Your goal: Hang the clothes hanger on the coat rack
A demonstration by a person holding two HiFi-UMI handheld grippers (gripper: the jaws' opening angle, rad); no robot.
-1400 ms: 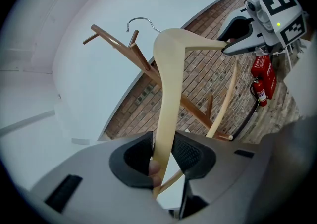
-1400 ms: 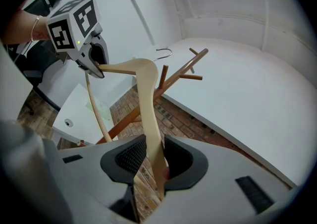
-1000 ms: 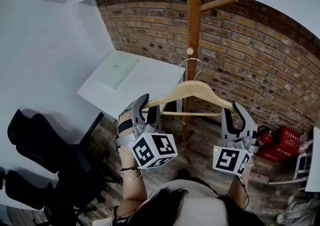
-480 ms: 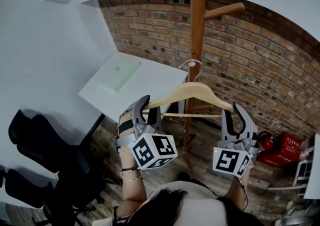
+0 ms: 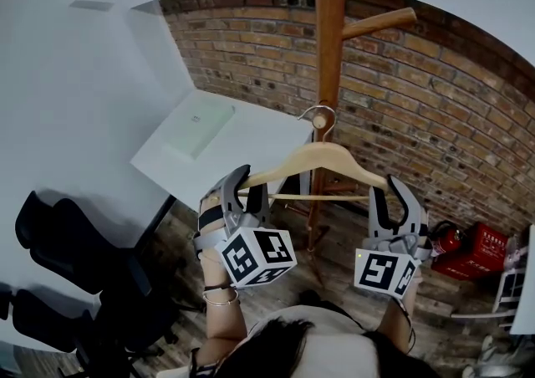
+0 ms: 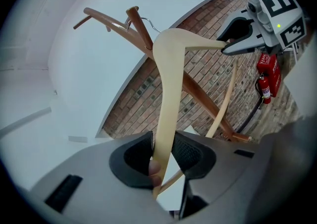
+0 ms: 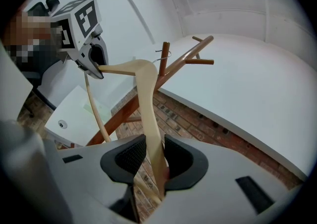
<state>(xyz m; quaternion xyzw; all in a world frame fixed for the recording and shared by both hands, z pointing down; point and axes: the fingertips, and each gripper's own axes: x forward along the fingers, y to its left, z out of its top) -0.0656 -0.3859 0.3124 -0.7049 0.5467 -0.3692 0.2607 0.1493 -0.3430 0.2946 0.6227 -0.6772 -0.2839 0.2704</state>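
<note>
Wooden clothes hanger [image 5: 322,153] is held level in the air, across the front of the coat rack [image 5: 328,33], with one tool at each end.

Left tool [image 5: 247,183] is closed on the hanger's left arm. In the left gripper view both ribbed pads press the pale wood, and the arm runs straight up out of the jaws. Right tool [image 5: 385,193] is closed on the right arm likewise — pads tight on either face of the wood in the right gripper view. Both marker cubes face the head camera.

The hanger's thin crossbar [image 5: 322,196] runs between the two tools, below the shoulders. Its metal hook [image 5: 320,109] stands up from the centre and curls at the round end of a short peg [image 5: 318,122] on the rack's pole. Whether the wire bears on that peg cannot be told. A longer peg [image 5: 380,22] slants up to the right, higher on the pole.

Surroundings: the rack stands before a red brick wall [image 5: 435,100]. A white tabletop [image 5: 251,130] sits to its left, with a pale green rectangle [image 5: 199,125] lying on it. A black office chair [image 5: 79,259] is at lower left. A red fire extinguisher [image 5: 447,238] stands at the foot of the wall on the right — a red box [image 5: 485,247] is just beside it.
</note>
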